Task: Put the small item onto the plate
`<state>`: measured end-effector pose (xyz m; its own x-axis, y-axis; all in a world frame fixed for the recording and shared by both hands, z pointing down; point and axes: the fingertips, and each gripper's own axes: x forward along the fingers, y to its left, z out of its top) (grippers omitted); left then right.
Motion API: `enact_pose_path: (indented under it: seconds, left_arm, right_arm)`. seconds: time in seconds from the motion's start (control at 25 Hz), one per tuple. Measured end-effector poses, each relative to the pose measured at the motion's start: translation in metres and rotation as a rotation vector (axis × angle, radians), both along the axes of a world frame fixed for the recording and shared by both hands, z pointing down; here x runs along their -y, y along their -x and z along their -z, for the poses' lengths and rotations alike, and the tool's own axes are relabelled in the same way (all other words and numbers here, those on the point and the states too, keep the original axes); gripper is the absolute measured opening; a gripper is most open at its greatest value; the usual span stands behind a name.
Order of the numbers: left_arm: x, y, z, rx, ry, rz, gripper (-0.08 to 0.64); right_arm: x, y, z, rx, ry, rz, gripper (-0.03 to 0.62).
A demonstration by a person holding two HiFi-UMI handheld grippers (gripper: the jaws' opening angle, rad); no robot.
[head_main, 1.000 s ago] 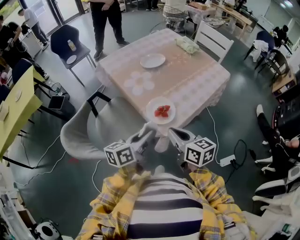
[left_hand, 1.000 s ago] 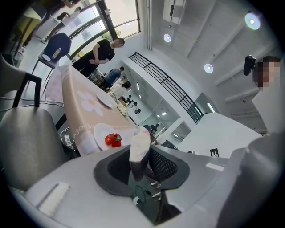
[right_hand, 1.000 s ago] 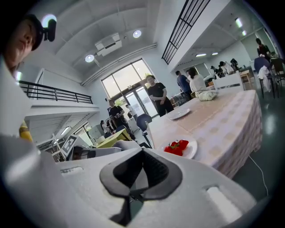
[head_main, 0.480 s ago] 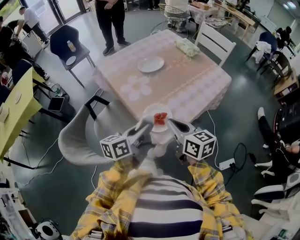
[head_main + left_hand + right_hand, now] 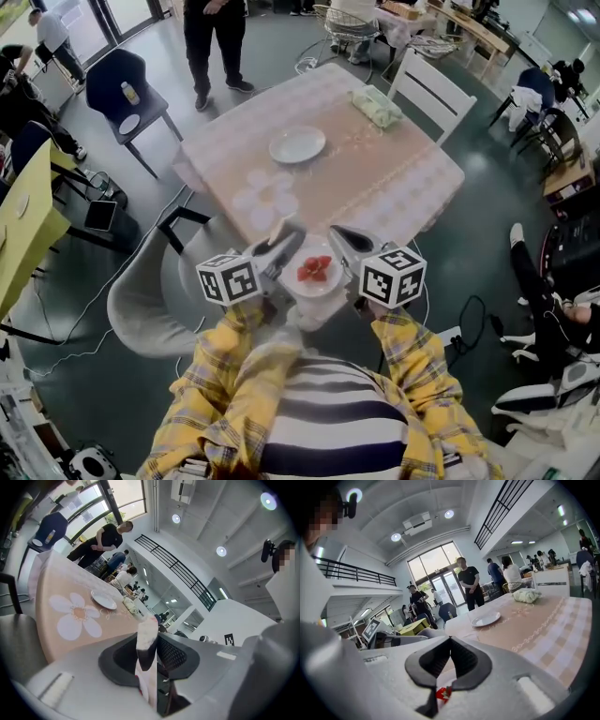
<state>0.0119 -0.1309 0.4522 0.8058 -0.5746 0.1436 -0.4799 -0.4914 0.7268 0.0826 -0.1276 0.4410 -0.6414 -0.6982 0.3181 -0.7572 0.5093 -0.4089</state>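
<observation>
A small white plate (image 5: 296,285) with red pieces (image 5: 314,269) on it hangs in the air between my two grippers, off the near edge of the pink table (image 5: 375,178). My left gripper (image 5: 284,242) is shut on the plate's rim (image 5: 146,639), which stands edge-on between its jaws. My right gripper (image 5: 342,239) lies along the plate's right side. Its jaw tips meet (image 5: 450,641), and the red pieces (image 5: 443,694) show through the gap behind them. A larger empty white plate (image 5: 297,144) sits farther out on the table.
A grey chair (image 5: 150,291) stands to my left and a white chair (image 5: 427,84) at the table's far side. A green cloth (image 5: 377,105) lies on the far corner. A person in black (image 5: 211,37) stands beyond the table, near a navy chair (image 5: 127,94).
The small plate has left the table's near edge and come up and back toward my body. Both grippers rose with it, one on each side.
</observation>
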Motion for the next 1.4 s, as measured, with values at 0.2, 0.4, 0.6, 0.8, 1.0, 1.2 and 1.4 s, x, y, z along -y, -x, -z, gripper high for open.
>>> enact_pose_path:
  seconds: [0.2,0.4,0.6,0.8,1.0,1.2,1.4]
  left_arm:
    - [0.043,0.005,-0.001,-0.007,0.013,0.003,0.095]
    - [0.084,0.005,0.001,-0.037,0.015,-0.013,0.095]
    - [0.121,0.012,-0.010,-0.063,0.047,-0.005,0.094]
    - [0.153,0.013,-0.021,-0.068,0.066,0.000,0.095]
    - [0.172,0.011,-0.031,-0.060,0.083,0.022,0.095]
    - [0.186,0.005,-0.037,-0.071,0.132,0.060,0.094]
    - [0.209,0.003,-0.040,-0.052,0.146,0.083,0.095]
  right_arm:
    - [0.042,0.016,0.000,-0.018,0.015,0.035,-0.003]
    - [0.081,0.030,0.001,-0.033,0.023,0.047,-0.003]
    - [0.112,0.036,-0.006,-0.062,0.046,0.040,-0.003]
    - [0.141,0.034,-0.013,-0.076,0.052,0.014,-0.003]
    - [0.159,0.032,-0.022,-0.057,0.088,0.030,-0.003]
    - [0.183,0.023,-0.023,-0.046,0.074,0.050,-0.003]
    - [0.209,0.012,-0.022,-0.042,0.048,0.038,-0.003]
